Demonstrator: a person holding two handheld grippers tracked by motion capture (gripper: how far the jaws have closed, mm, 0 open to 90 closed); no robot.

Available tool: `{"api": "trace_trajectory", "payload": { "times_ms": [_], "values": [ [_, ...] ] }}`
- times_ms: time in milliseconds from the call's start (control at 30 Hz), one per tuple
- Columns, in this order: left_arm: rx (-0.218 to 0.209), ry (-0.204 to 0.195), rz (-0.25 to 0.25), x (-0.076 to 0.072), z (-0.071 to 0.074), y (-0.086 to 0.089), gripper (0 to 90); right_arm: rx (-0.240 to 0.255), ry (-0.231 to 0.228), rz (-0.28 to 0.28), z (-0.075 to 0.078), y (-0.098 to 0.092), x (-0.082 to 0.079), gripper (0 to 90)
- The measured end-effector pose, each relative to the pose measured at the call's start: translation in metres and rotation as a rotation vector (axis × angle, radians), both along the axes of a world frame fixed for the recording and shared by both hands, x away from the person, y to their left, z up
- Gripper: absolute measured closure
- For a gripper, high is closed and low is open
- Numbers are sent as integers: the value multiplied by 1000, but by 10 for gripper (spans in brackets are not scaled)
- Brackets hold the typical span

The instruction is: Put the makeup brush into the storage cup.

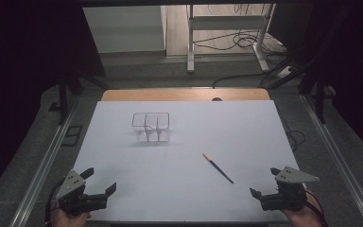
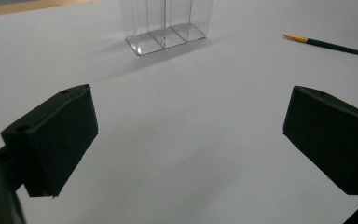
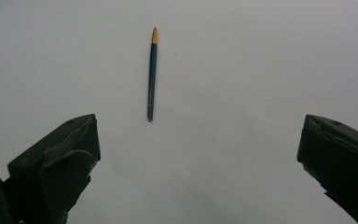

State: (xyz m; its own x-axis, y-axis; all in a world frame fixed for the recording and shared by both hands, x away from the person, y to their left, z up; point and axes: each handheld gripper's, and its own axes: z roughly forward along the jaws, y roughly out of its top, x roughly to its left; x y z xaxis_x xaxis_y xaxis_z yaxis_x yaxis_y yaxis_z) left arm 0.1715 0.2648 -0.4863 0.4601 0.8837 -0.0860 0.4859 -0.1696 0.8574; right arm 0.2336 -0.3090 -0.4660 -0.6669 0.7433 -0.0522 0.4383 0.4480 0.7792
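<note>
A dark pencil with an orange tip (image 1: 218,168) (image 3: 152,74) (image 2: 328,45) lies flat on the white sheet, right of the middle. A clear plastic holder with three compartments (image 1: 151,127) (image 2: 165,25) stands upright farther back, left of centre. My left gripper (image 1: 99,180) (image 2: 189,140) rests at the near left corner, jaws wide open with nothing between them. At the near right corner my right gripper (image 1: 264,181) (image 3: 198,163) is open too, pointing toward the pencil, which lies a short way ahead of its jaws.
The white sheet (image 1: 184,198) covers a wooden table whose far edge (image 1: 184,94) shows. Metal rails run along both sides, and a white frame with cables (image 1: 227,33) stands on the floor beyond.
</note>
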Motion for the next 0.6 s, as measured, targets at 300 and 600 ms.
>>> {"api": "trace_trajectory", "payload": {
  "times_ms": [300,600],
  "values": [
    [26,21,-14,1,-1,-2,40,6,-12,-1,1,1,-1,0],
    [28,33,-28,2,-2,-4,40,0,-12,-10,2,2,-1,0]
  ]
}}
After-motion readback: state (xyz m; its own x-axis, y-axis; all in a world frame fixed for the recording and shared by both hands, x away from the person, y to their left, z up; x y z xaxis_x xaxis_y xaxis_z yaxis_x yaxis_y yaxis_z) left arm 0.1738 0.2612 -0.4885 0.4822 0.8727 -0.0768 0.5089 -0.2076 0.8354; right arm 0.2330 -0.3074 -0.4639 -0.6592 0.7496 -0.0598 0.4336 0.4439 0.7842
